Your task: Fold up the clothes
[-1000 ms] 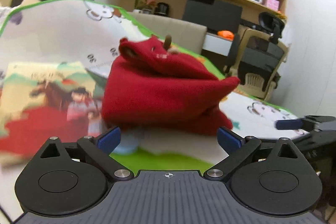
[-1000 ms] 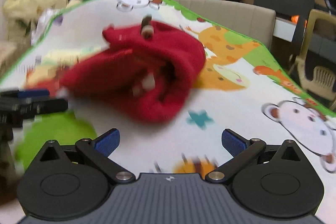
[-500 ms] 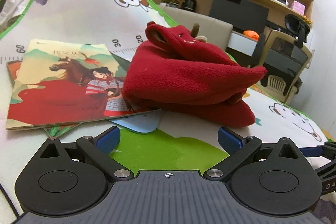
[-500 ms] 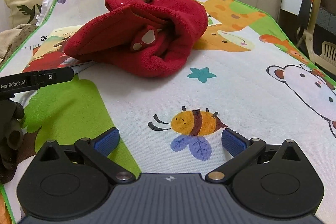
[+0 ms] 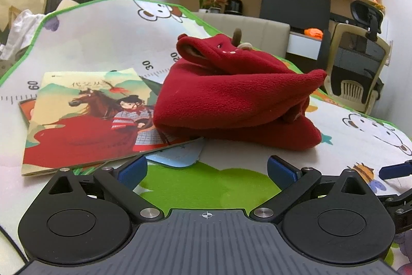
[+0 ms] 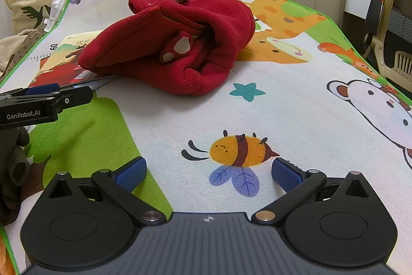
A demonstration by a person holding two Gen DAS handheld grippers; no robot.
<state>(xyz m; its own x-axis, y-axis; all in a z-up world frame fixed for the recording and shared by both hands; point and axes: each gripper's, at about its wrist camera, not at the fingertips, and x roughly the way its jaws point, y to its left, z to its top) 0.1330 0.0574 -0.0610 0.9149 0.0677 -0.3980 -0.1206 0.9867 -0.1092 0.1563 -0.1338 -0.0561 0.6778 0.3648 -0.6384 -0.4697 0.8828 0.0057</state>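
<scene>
- I see the red fleece garment (image 5: 237, 99) lying bundled on the cartoon play mat (image 6: 283, 105), well ahead of both grippers and touching neither.
- My left gripper (image 5: 207, 169) has its fingers spread wide, with only green mat between them.
- My right gripper (image 6: 208, 174) also has its fingers wide and empty, above the printed bee (image 6: 239, 148).
- One edge of the garment rests on a picture book (image 5: 82, 115).
</scene>
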